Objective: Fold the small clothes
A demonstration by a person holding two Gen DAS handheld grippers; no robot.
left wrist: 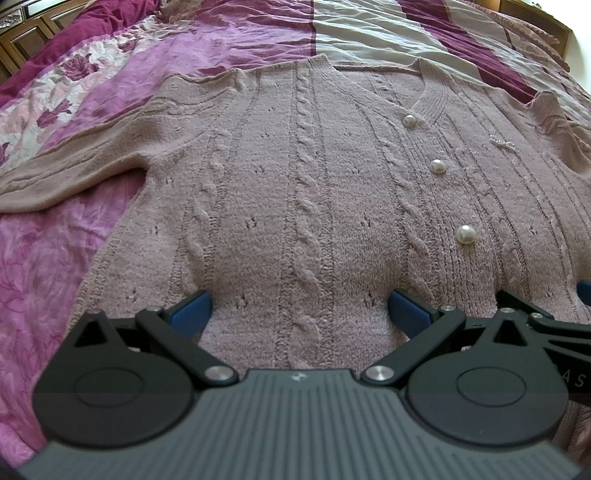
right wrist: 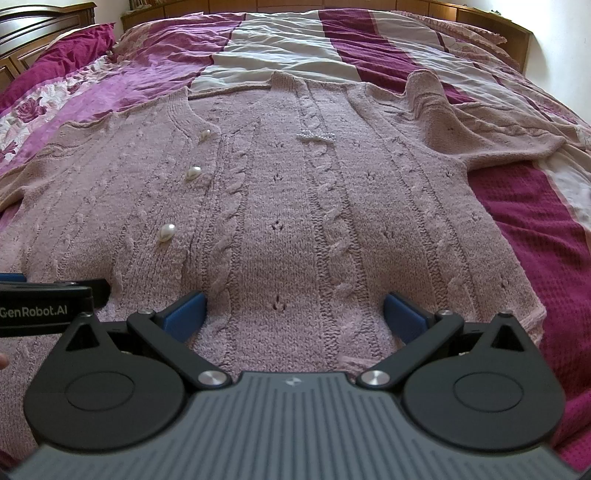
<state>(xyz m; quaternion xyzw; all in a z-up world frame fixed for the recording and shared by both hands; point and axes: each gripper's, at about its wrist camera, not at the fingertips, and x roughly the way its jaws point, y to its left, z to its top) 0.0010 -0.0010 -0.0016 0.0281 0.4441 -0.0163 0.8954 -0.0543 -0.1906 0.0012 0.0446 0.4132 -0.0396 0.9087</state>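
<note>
Pink cable-knit cardigan [left wrist: 314,192] lies flat, buttoned, on the bed [left wrist: 74,236]; my left tongs [left wrist: 299,308] and right tongs [right wrist: 293,312] both gape wide over its hem, side by side, grasping nothing

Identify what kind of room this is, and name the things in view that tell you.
Most likely a bedroom: a pink knitted cardigan lies spread on a bed's patchwork bedspread, with a wooden headboard behind it.

A bed [right wrist: 517,229] spreads ahead of both grippers, covered by a striped bedspread [right wrist: 280,55] in magenta, lilac and grey, with a rose-print band [left wrist: 66,85] far left. A dark wooden headboard [right wrist: 480,18] stands beyond.
</note>
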